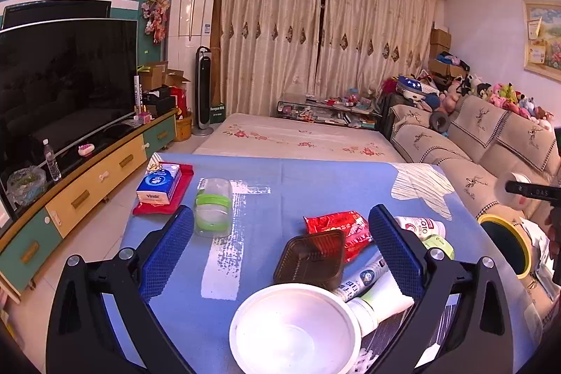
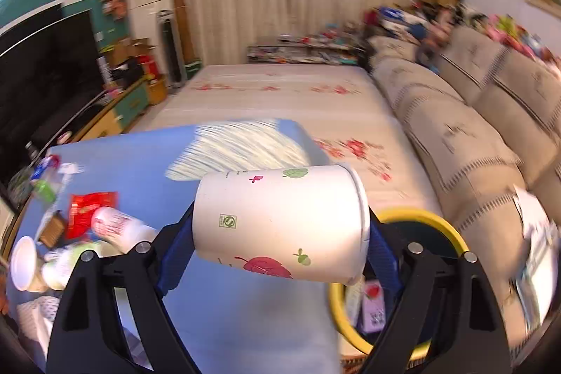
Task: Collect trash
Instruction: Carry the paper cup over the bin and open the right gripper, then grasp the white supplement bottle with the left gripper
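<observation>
Starting at the left, the left gripper (image 1: 280,240) hovers with jaws spread, empty, over the brown tray (image 1: 310,260), red wrapper (image 1: 338,228) and white bowl (image 1: 296,326) on the blue table (image 1: 259,198). Rightward, the right gripper (image 2: 280,233) pinches 1 paper cup (image 2: 280,223) sideways, near the yellow-rimmed bin (image 2: 452,226). The smooth cup could slip and miss the bin's mouth, landing on the table.

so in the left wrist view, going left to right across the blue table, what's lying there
tissue pack → clear plastic bottle with green band → brown plastic tray → red snack wrapper → white bottle with red label
</observation>
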`<action>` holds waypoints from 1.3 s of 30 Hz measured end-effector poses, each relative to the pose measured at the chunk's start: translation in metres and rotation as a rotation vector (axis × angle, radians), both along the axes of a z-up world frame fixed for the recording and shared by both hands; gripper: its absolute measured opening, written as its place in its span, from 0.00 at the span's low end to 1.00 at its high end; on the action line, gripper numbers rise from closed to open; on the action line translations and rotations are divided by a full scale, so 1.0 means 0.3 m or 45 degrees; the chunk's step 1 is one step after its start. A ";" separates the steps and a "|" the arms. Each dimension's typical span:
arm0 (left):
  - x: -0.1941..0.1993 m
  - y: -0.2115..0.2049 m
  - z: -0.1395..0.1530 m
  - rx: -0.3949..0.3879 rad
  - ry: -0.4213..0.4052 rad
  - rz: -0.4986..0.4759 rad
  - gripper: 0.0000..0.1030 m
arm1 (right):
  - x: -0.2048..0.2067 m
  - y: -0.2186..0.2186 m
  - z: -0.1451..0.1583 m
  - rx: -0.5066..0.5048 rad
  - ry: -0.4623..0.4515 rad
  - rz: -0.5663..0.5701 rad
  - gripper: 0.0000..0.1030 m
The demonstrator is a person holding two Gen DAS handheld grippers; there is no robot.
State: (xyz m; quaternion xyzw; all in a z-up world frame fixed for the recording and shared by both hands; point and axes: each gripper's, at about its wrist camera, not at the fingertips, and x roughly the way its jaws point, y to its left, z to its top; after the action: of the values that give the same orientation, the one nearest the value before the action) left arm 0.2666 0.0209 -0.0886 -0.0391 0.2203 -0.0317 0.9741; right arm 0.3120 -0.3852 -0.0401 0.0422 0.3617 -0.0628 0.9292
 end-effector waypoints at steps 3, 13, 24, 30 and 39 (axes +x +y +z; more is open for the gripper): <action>-0.005 -0.014 0.001 0.024 -0.014 -0.007 0.95 | -0.044 -0.123 -0.077 -0.005 0.048 -0.144 0.78; -0.011 -0.057 -0.003 0.093 -0.035 -0.019 0.95 | -0.007 -0.325 -0.325 0.017 0.216 -0.346 0.78; 0.002 -0.076 -0.015 0.125 -0.013 -0.041 0.95 | 0.032 -0.377 -0.426 0.004 0.296 -0.388 0.82; -0.001 -0.090 -0.010 0.103 -0.007 -0.077 0.95 | 0.002 -0.348 -0.387 -0.029 0.253 -0.388 0.87; -0.040 -0.180 0.049 0.144 0.059 -0.114 0.95 | -0.149 -0.264 -0.291 -0.031 0.148 -0.327 0.89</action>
State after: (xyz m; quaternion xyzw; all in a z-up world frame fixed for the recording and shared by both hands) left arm 0.2547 -0.0332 -0.0740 0.0254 0.2459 -0.0619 0.9670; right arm 0.2673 -0.4645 -0.1274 0.0733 0.4058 -0.1880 0.8914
